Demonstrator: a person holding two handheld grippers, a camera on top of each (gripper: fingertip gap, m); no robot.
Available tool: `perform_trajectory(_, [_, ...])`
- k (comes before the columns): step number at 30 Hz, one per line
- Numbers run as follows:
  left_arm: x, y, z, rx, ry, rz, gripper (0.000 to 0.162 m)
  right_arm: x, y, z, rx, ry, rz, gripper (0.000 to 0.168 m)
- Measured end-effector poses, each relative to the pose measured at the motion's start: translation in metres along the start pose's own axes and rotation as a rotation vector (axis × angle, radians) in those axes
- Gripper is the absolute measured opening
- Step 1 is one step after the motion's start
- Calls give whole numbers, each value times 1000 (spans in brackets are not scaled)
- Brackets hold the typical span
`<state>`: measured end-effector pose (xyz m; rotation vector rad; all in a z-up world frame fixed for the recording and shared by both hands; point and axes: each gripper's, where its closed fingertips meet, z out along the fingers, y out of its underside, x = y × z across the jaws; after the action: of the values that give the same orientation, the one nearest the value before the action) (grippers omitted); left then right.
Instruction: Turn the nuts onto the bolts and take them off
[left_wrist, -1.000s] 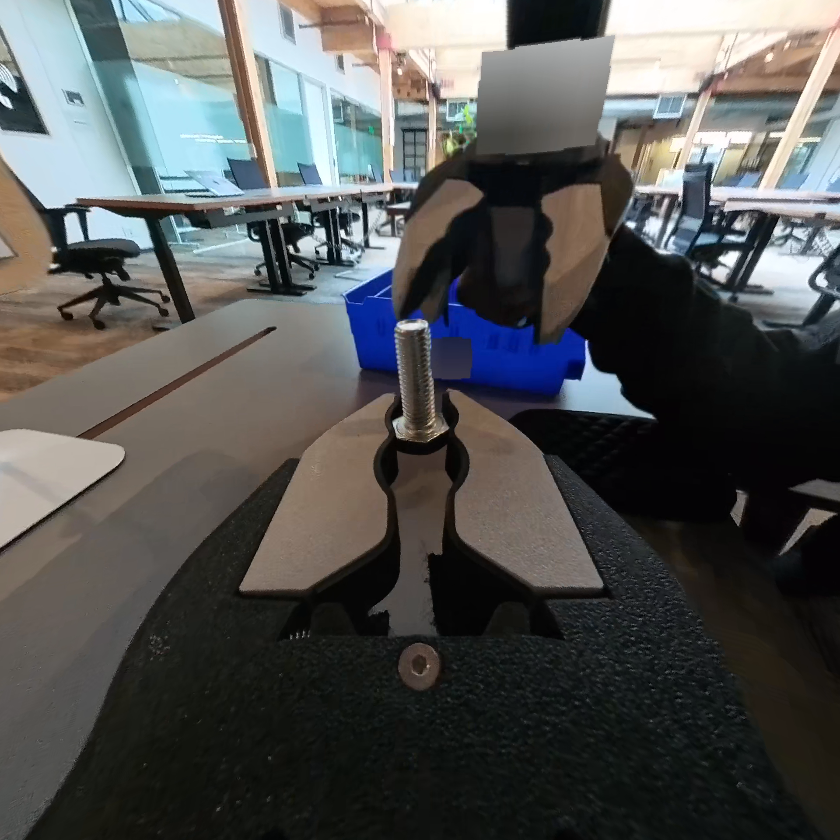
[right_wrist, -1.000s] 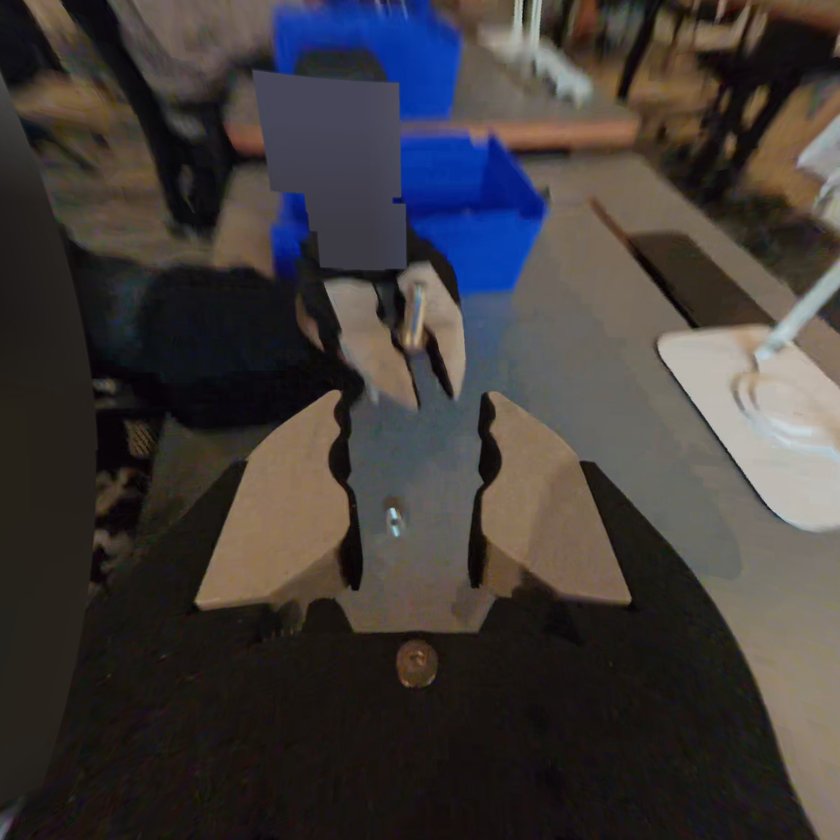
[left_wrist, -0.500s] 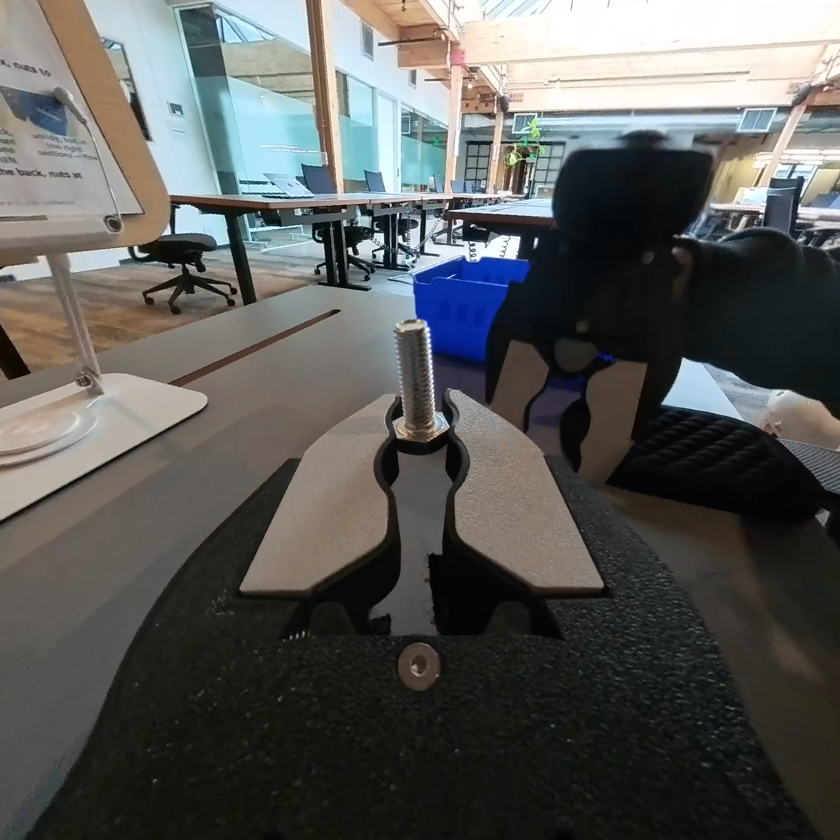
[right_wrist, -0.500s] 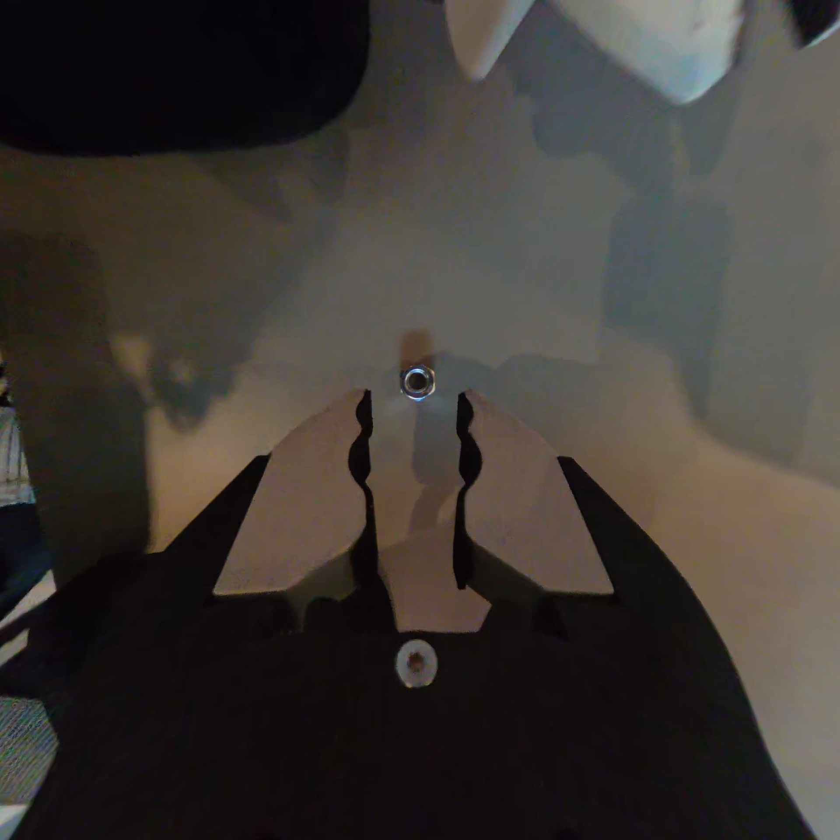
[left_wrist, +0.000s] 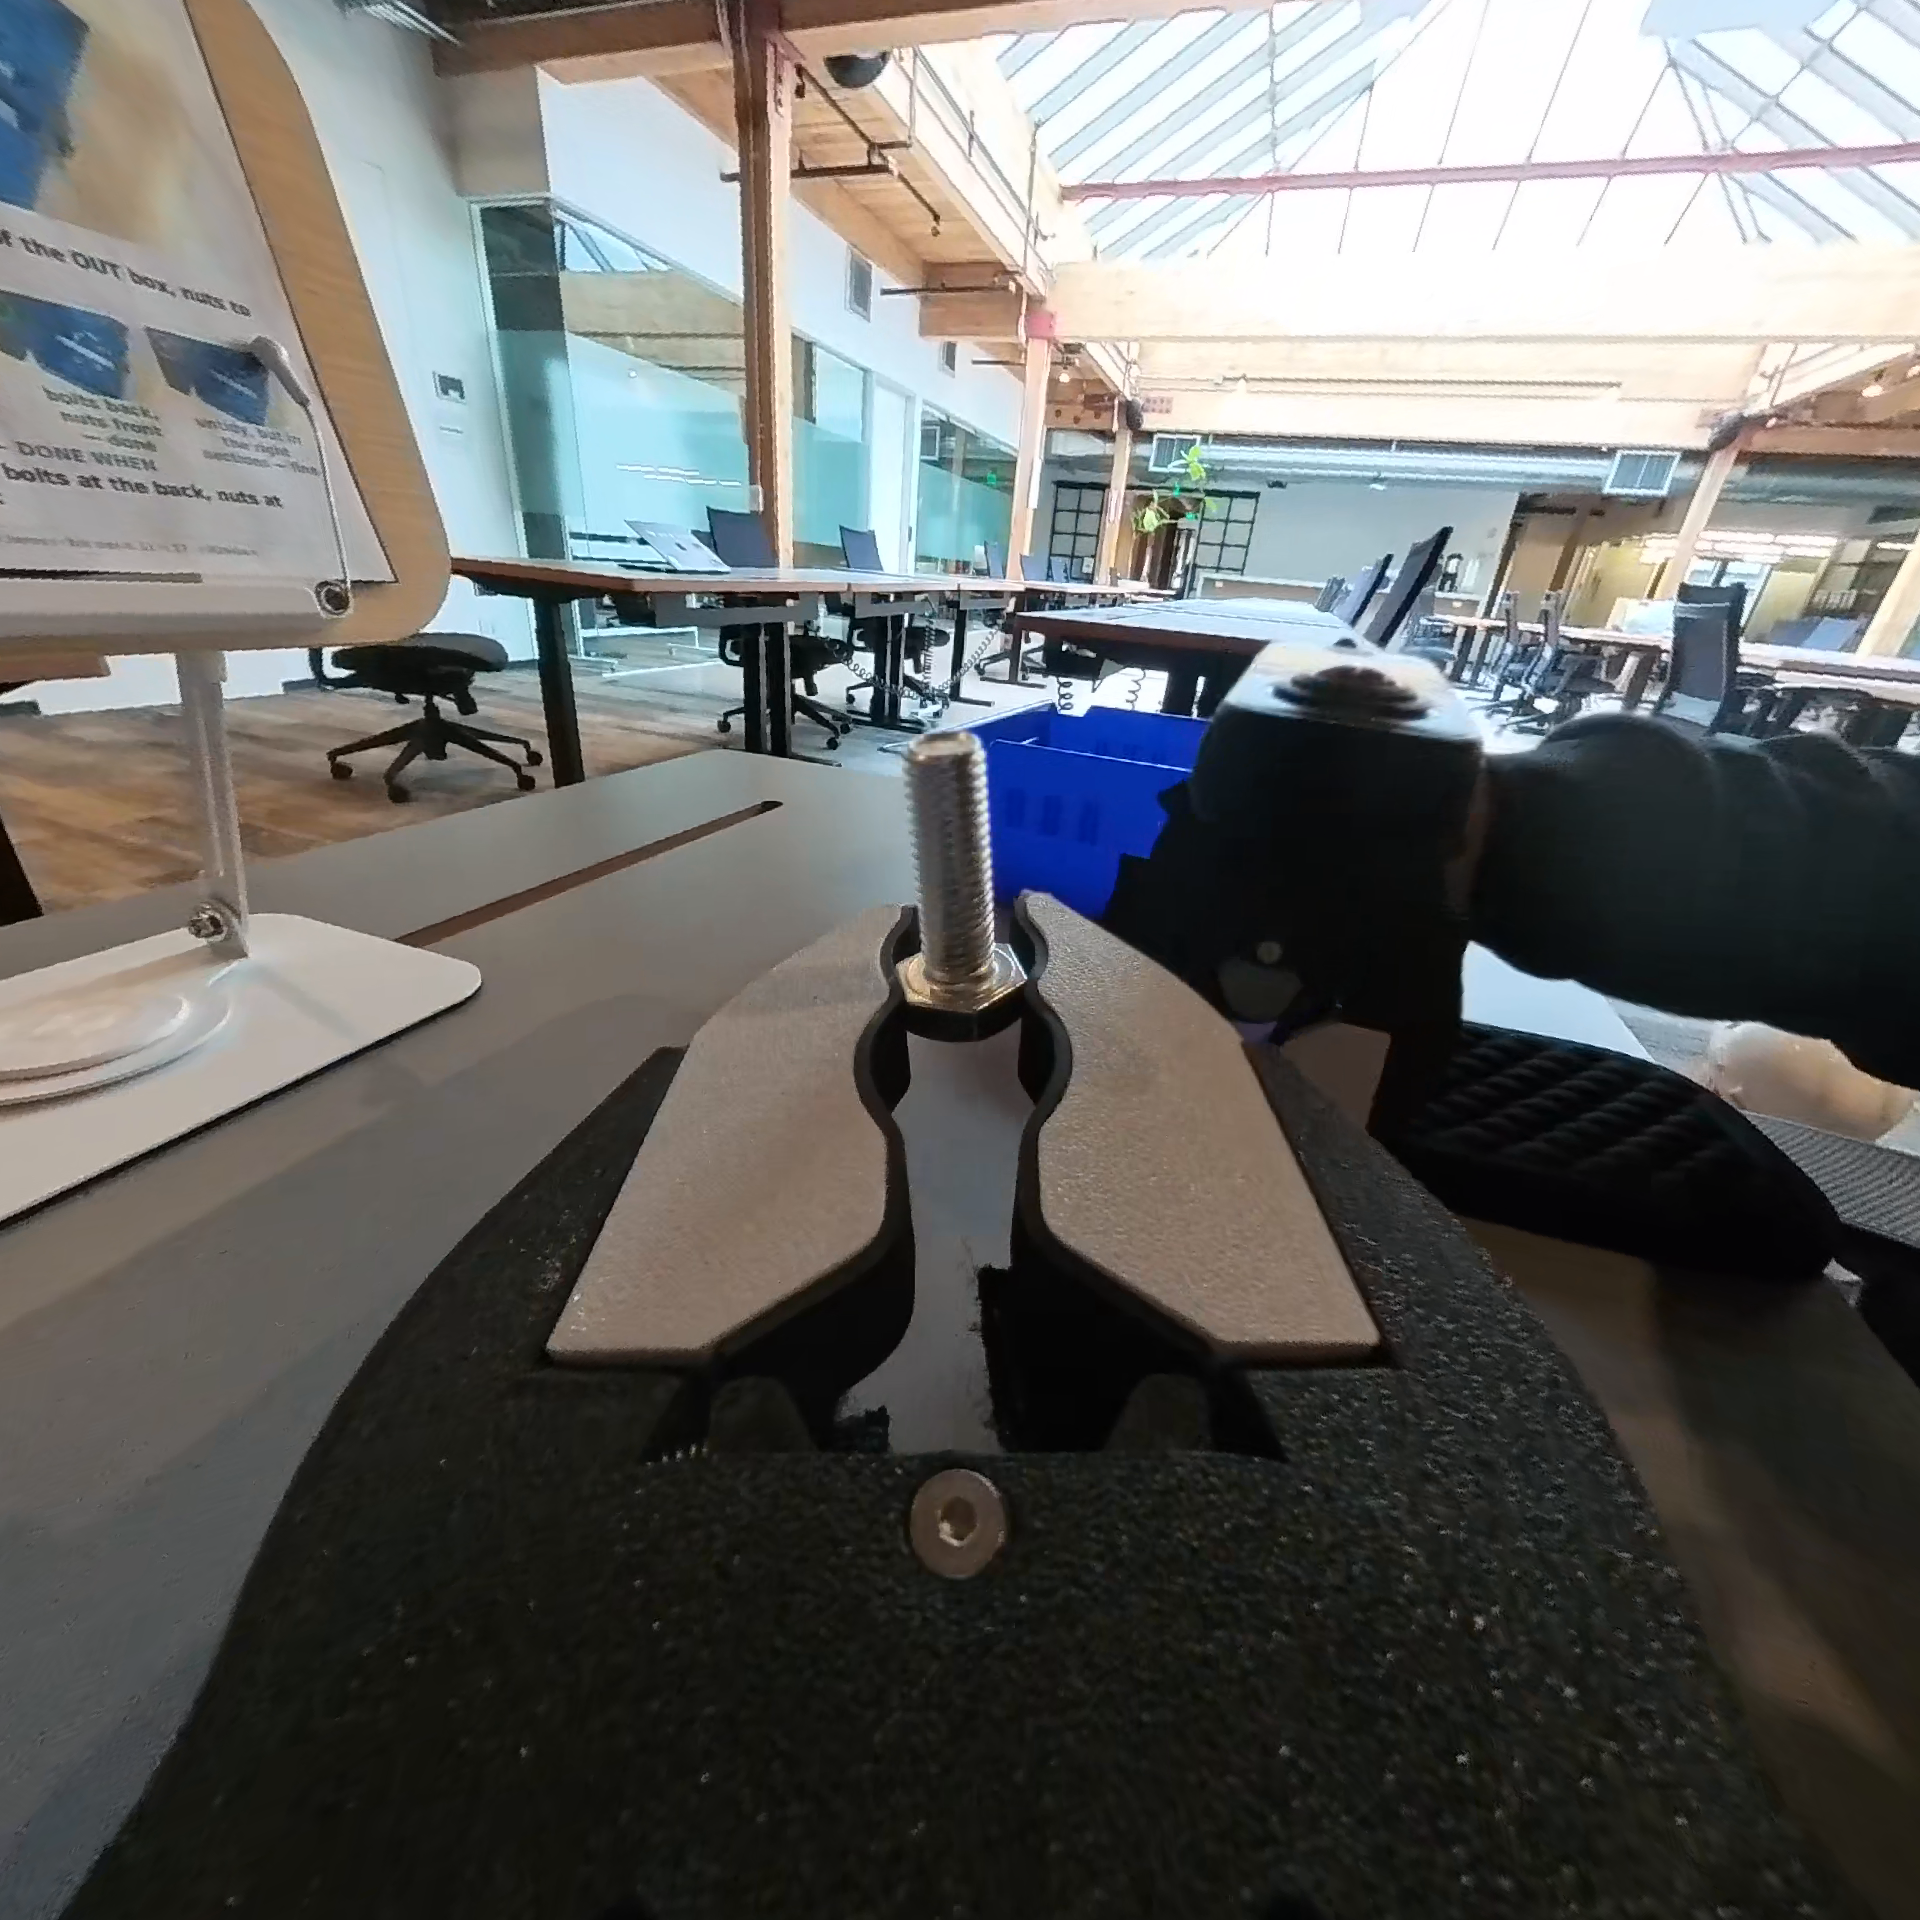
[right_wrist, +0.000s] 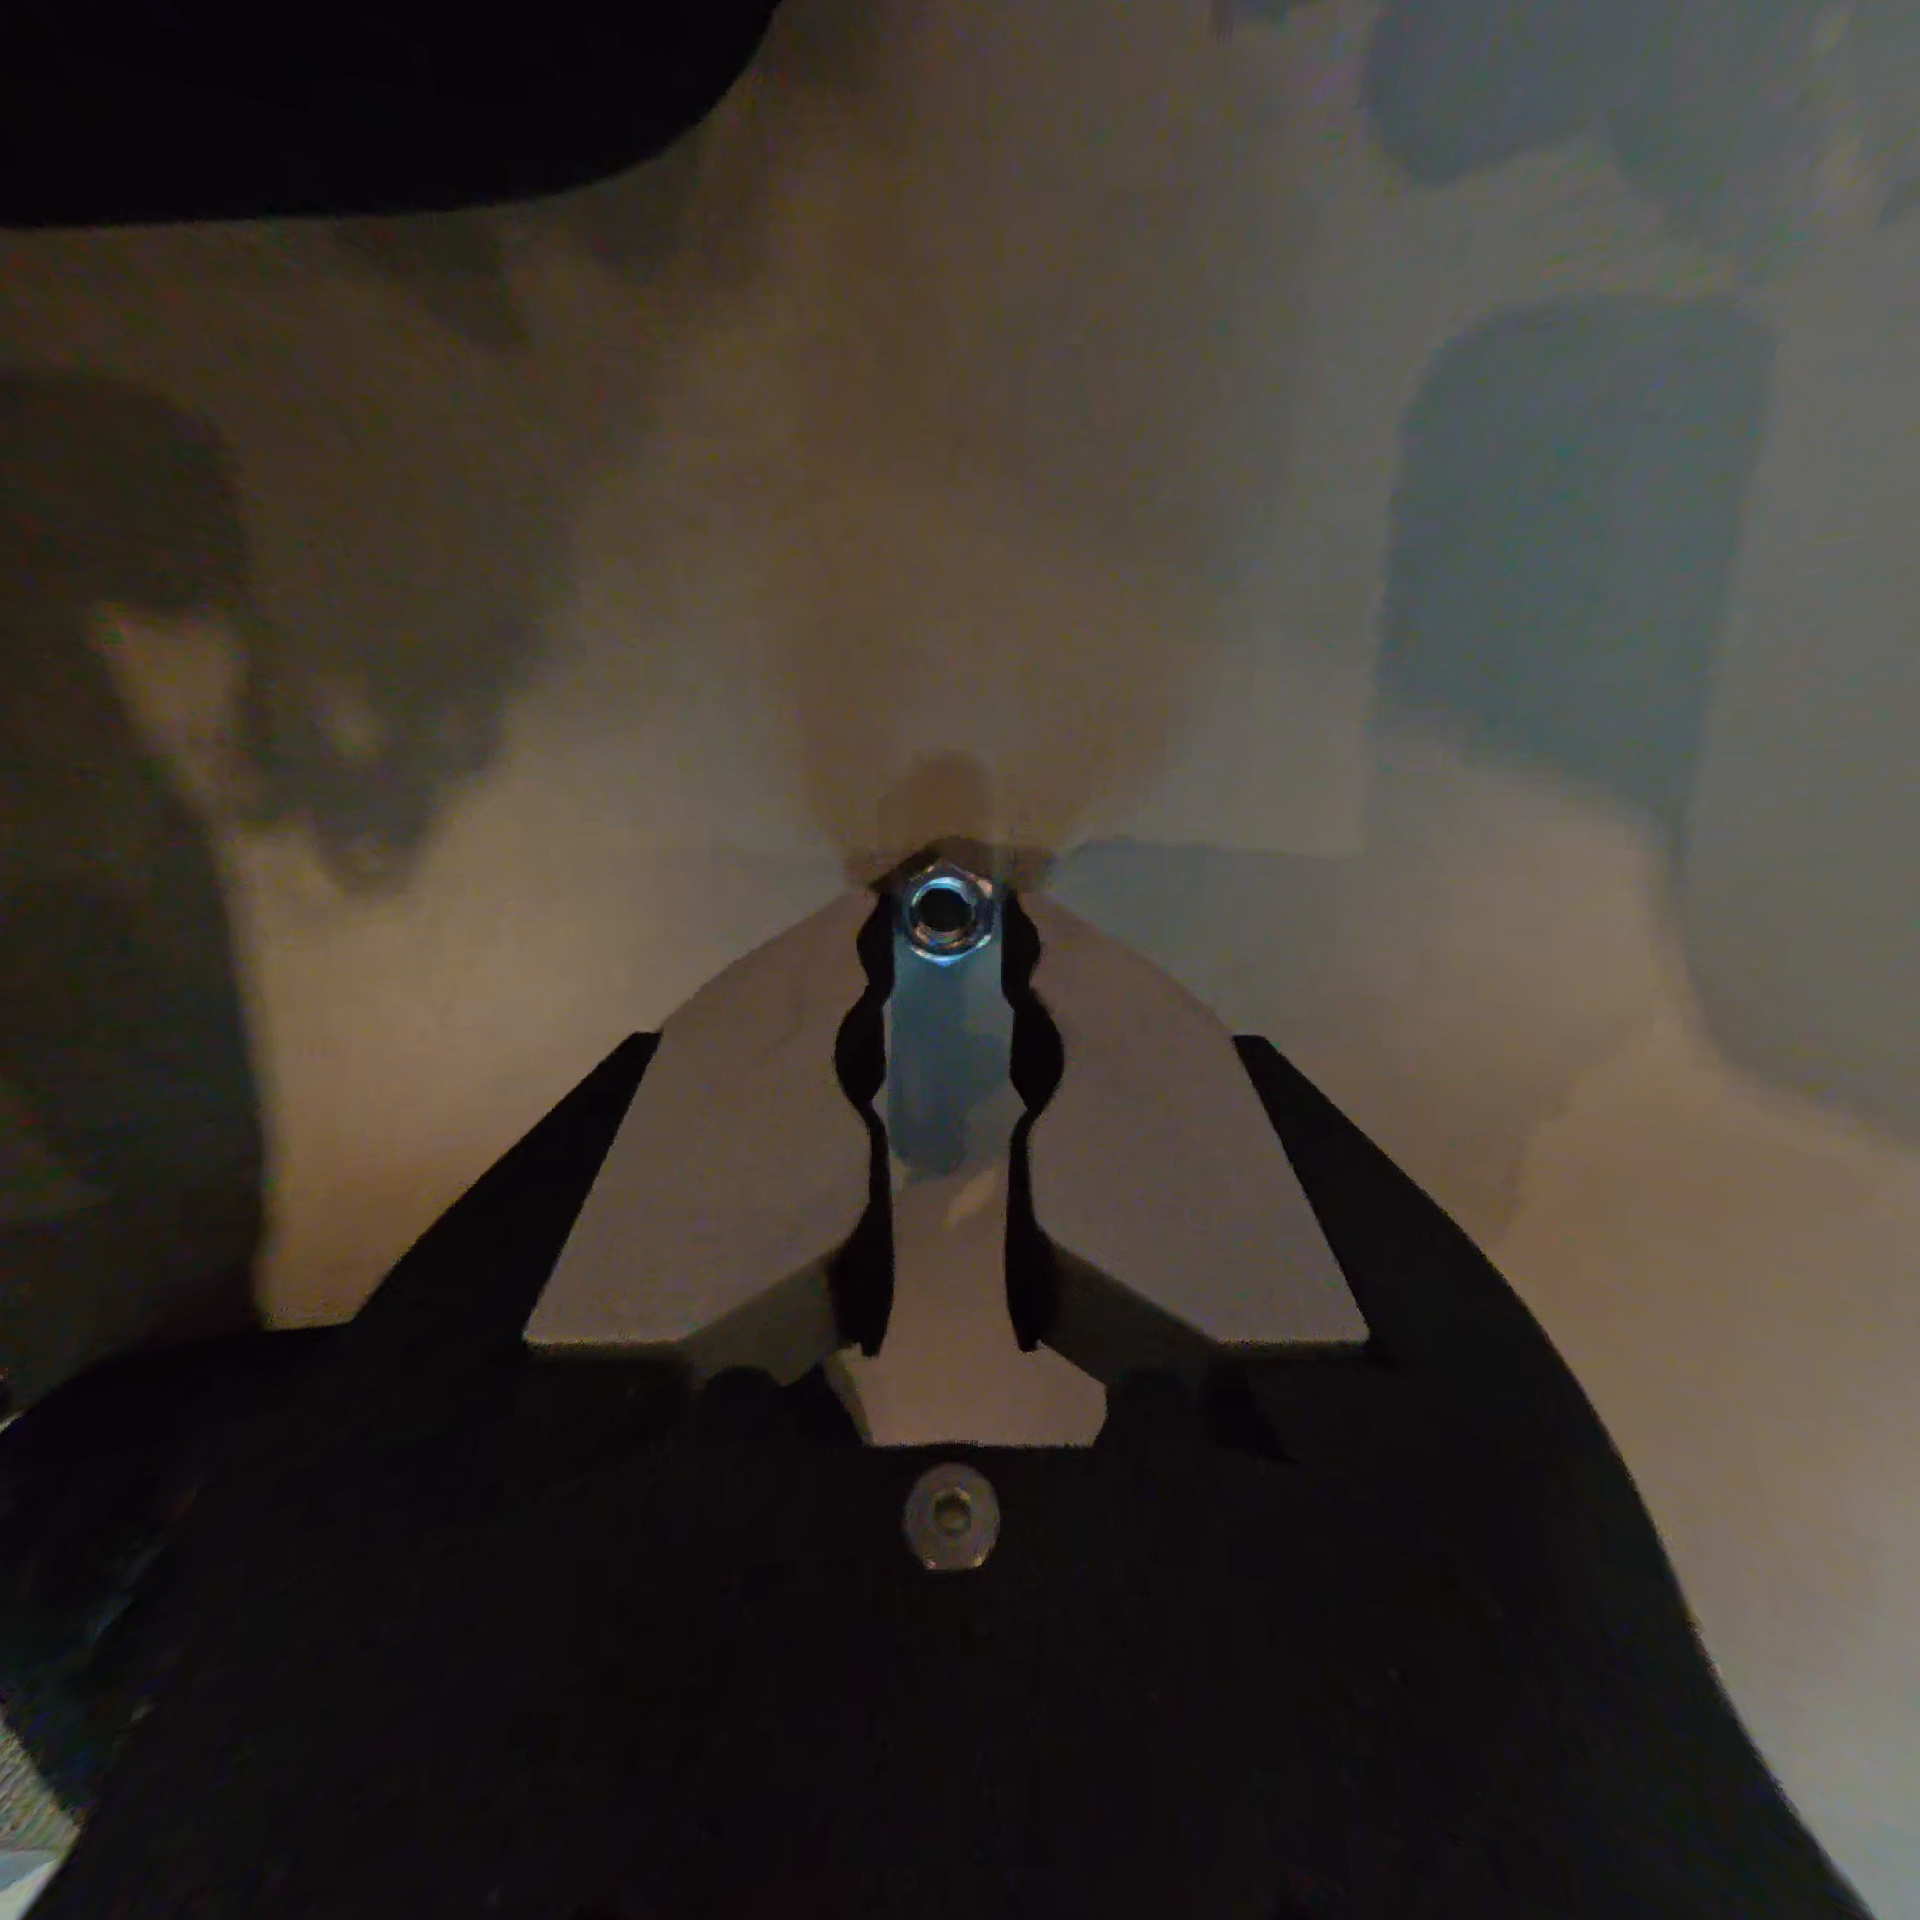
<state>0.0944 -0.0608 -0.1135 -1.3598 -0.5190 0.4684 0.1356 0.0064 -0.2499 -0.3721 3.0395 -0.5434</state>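
My left gripper (left_wrist: 956, 987) is shut on the hex head of a silver bolt (left_wrist: 945, 852) and holds it upright, threads up, just above the grey table (left_wrist: 499, 1101). My right gripper (right_wrist: 943, 920) points straight down at the table, and its fingertips are closed around a small silver nut (right_wrist: 943, 914) that lies flat there. In the left wrist view the right gripper (left_wrist: 1299, 1023) shows to the right of the bolt, held by a black-sleeved arm (left_wrist: 1683, 873). Its tips are hidden behind my left finger.
A blue bin (left_wrist: 1070, 810) stands behind the bolt. A document stand on a white base (left_wrist: 239, 1018) is at the left. A black textured mat (left_wrist: 1579, 1153) lies at the right under the arm. Office desks and chairs fill the room beyond. Tip to tip, the grippers are about 15 cm apart.
The right gripper came down from above the bolt to the table, tilted to point down, and closed its fingers around the nut. The left gripper turned slightly left, still holding the bolt.
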Motion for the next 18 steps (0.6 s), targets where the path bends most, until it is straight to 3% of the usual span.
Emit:
perform_trajectory(1, [1, 0, 0, 0, 5, 3, 17, 1, -1, 0, 6, 7, -8, 17])
perform_trajectory(6, [12, 7, 6, -46, 58, 37, 17, 1, 0, -18, 11, 15, -25, 16])
perform_trajectory(13, [30, 13, 13, -76, 142, 63, 17, -1, -38, -118, 79, 84, -182, 16])
perform_trajectory(18, [44, 17, 16, -97, 204, 92, 17, -11, -61, -153, 33, 125, -314, 16])
